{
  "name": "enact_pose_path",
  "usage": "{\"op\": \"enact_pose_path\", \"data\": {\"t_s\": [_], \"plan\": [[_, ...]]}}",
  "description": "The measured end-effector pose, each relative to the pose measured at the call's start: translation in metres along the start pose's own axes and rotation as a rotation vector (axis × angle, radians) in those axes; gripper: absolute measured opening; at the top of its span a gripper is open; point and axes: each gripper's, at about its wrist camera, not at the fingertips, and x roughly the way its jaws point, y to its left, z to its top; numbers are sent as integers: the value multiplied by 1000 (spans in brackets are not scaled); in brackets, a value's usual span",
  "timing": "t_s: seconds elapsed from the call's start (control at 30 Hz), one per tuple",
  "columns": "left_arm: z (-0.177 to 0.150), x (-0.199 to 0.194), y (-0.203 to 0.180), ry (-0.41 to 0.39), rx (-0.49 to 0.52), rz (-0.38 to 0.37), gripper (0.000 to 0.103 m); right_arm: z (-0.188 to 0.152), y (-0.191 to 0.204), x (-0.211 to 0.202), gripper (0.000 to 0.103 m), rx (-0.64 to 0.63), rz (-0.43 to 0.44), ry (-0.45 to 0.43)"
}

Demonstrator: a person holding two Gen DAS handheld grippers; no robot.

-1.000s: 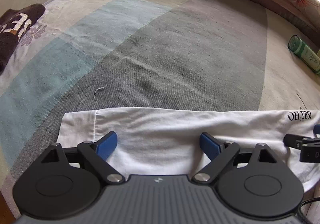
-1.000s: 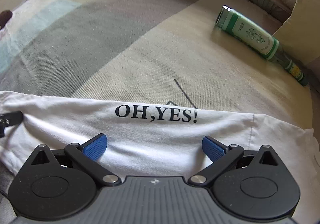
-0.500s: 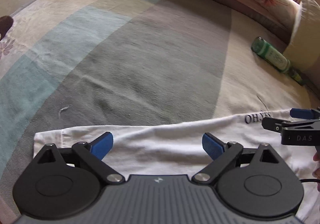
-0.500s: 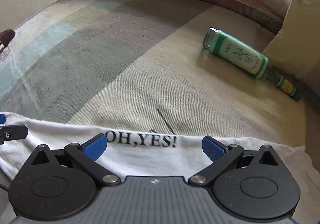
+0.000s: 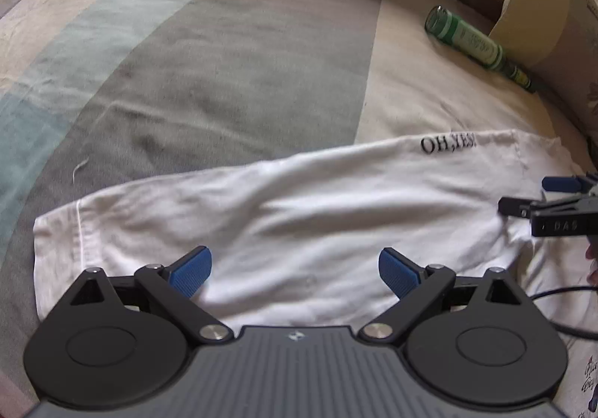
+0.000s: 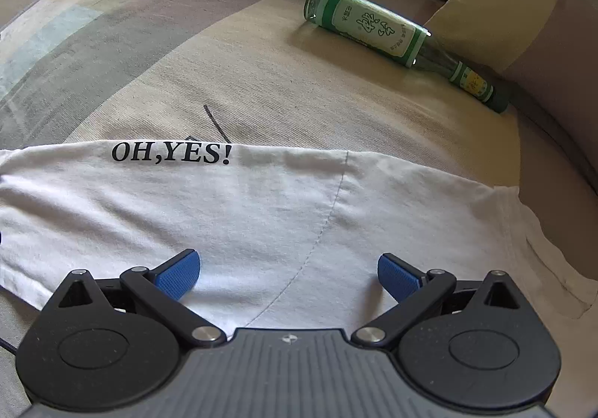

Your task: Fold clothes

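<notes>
More white shirt (image 5: 299, 216) now covers the striped bedspread (image 5: 231, 55); both grippers (image 5: 295, 268) (image 6: 288, 270) spread apart.

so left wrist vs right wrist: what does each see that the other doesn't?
Left wrist only: the shirt's hemmed left end, a loose white thread on the bedspread, and the right hand-held gripper entering from the side, open.
Right wrist only: the curved sleeve seam and the bottle's label up close.
Both: the white shirt with "OH,YES!" print, the green bottle lying on its side, the striped bedspread. Left hand-held gripper is open.
</notes>
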Motion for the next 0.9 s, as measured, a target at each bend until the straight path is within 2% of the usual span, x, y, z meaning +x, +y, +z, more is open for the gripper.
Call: {"op": "enact_pose_path", "data": {"t_s": [0.07, 0.17, 0.23, 0.37, 0.4, 0.53, 0.63, 0.73, 0.83, 0.9], "plan": [[16, 3, -4, -53, -9, -67, 96, -1, 1, -3, 103, 0, -2, -11], [34, 22, -15, -65, -37, -180, 96, -3, 4, -6, 103, 6, -1, -14], [36, 38, -13, -15, -54, -129, 95, -4, 4, -9, 103, 4, 0, -14], [27, 23, 2, -47, -25, 63, 92, -3, 2, -18, 103, -4, -8, -36], [25, 17, 6, -58, -27, 79, 92, -3, 2, -21, 103, -11, -8, -47], [14, -4, 12, -98, -45, 39, 93, 1, 20, -27, 103, -53, 21, -96], [-6, -8, 3, -137, 51, 176, 93, 3, 49, -27, 103, -93, 95, -110], [-27, 0, 13, -102, 42, 237, 93, 2, 83, -24, 103, -134, 171, -132], [-43, 2, 29, -85, 16, 228, 100, 1, 114, -12, 103, -169, 201, -136], [-49, -1, 41, -64, 7, 226, 103, 0, 126, -1, 103, -162, 197, -94]]}}
